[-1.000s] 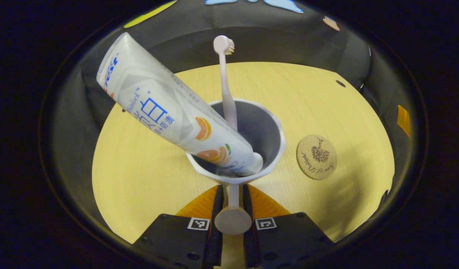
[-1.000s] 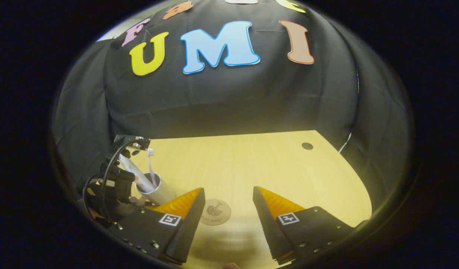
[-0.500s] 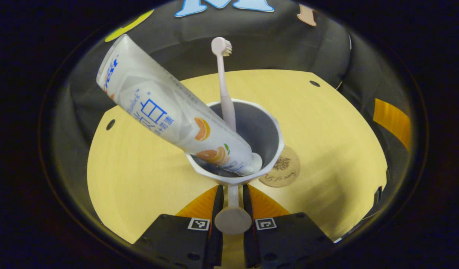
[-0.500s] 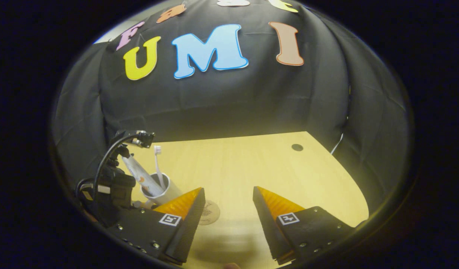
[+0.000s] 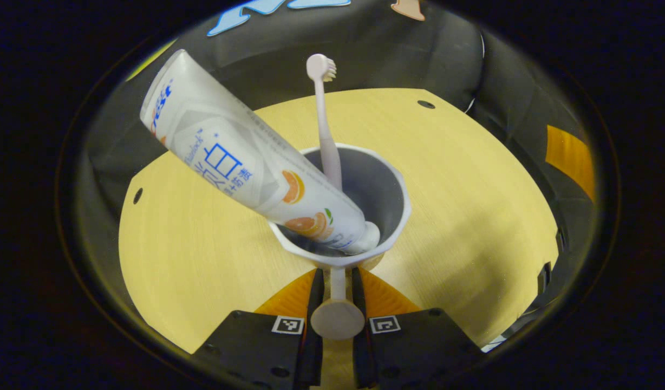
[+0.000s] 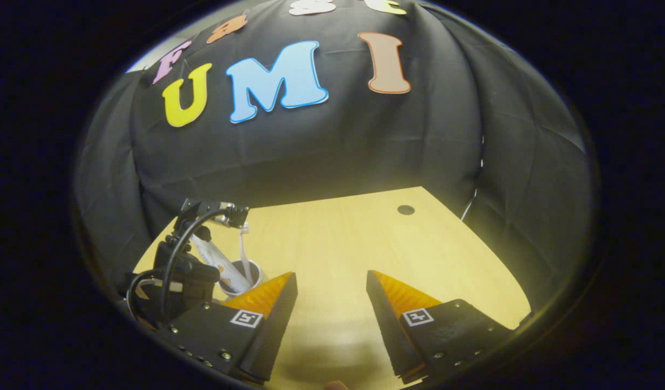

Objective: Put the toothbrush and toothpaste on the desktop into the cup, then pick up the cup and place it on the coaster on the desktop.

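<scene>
A white cup point(image 5: 393, 187) hangs in front of me by its handle, and my left gripper point(image 5: 338, 277) is shut on that handle. In the cup, a white toothpaste tube point(image 5: 229, 157) leans out to the left. A pale toothbrush point(image 5: 324, 119) stands in it with its head up. In the right gripper view the cup point(image 6: 255, 269), the toothpaste tube point(image 6: 213, 259) and the toothbrush point(image 6: 245, 250) sit at the lower left, with the left gripper's body point(image 6: 181, 279) beside them. My right gripper point(image 6: 330, 290) is open over the desktop point(image 6: 338, 244) with nothing between its fingers.
The light wooden desktop point(image 5: 202, 254) has small cable holes at the back point(image 5: 425, 104) and at the left point(image 5: 138, 195). The black cloth wall point(image 6: 311, 146) closes off the far side. Part of the right gripper point(image 5: 568, 157) shows by the table's right edge.
The left gripper has carried the cup to the right, toward the coaster. The coaster has slid under the cup and out of sight in both views. The right gripper stays open.
</scene>
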`<state>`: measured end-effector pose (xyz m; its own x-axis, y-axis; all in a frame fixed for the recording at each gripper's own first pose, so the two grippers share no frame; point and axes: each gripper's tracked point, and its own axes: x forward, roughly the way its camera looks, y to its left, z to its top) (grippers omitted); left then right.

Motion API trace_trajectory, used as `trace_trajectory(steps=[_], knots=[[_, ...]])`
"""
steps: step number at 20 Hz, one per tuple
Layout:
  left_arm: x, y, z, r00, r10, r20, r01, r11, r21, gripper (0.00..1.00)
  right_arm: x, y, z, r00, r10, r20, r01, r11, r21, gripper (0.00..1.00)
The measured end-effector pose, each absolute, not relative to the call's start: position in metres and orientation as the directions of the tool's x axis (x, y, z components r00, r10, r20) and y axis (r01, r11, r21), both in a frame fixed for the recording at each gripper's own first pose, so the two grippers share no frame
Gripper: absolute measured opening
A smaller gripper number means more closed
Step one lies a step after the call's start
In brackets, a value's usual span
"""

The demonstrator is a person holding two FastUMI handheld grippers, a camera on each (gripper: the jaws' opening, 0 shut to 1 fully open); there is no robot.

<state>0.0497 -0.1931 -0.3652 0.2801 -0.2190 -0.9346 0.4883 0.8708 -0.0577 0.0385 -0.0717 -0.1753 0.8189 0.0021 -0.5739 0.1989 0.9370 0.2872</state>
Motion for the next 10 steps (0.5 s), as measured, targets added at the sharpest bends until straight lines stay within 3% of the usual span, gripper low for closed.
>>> trace_trajectory(steps=[4,5,6,7,8,10], knots=[[0.054,-0.201,-0.372,0.281,-0.206,-0.937,0.471,0.880,-0.052,0.30,0.032,-0.086,-0.178,0.819,-0.012,-0.573,0.207,0.939,0.276,0.78],[0.054,-0.200,-0.373,0.283,-0.204,-0.937,0.462,0.885,-0.053,0.35,0.030,-0.087,-0.177,0.819,-0.009,-0.573,0.202,0.940,0.275,0.78],[0.053,-0.200,-0.374,0.281,-0.203,-0.938,0.456,0.888,-0.056,0.29,0.029,-0.087,-0.176,0.822,0.000,-0.570,0.194,0.940,0.280,0.78],[0.051,-0.201,-0.374,0.283,-0.205,-0.937,0.448,0.892,-0.060,0.35,0.029,-0.087,-0.173,0.825,0.006,-0.565,0.187,0.940,0.284,0.78],[0.051,-0.201,-0.374,0.280,-0.207,-0.937,0.443,0.894,-0.066,0.30,0.029,-0.088,-0.172,0.828,0.011,-0.560,0.180,0.942,0.284,0.78],[0.051,-0.202,-0.375,0.289,-0.211,-0.934,0.437,0.897,-0.068,0.39,0.028,-0.090,-0.171,0.831,0.025,-0.556,0.163,0.944,0.285,0.78]])
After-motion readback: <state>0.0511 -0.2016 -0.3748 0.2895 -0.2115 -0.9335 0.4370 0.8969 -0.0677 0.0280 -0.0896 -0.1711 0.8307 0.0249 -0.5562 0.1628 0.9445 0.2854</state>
